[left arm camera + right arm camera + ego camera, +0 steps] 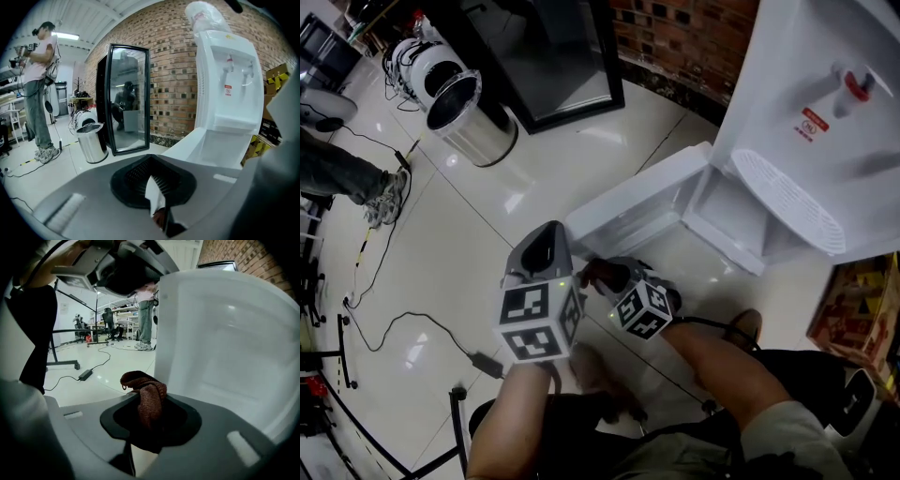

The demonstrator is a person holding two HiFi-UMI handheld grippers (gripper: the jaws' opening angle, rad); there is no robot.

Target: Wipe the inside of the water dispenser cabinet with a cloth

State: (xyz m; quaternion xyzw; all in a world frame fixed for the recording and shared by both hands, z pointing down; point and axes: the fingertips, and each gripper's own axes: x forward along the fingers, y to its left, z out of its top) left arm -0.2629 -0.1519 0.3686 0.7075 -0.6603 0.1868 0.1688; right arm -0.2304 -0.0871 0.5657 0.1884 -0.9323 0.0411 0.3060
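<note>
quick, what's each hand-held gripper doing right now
left hand-held gripper: closed, nothing clearly held
right hand-held gripper: closed on the reddish-brown cloth

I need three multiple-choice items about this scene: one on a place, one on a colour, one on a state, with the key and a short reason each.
1. Where does the metal bin stand?
A) on a table
B) on the floor by the black-framed glass panel
C) on a shelf
2. What colour is the cloth in the right hand-held gripper?
A) blue
B) white
C) reddish brown
3. How is the cabinet door of the water dispenser?
A) open
B) shut
C) missing
Key: 1 B, it stands on the floor; 2 C, the right gripper view shows the colour; 3 A, it is swung wide out.
</note>
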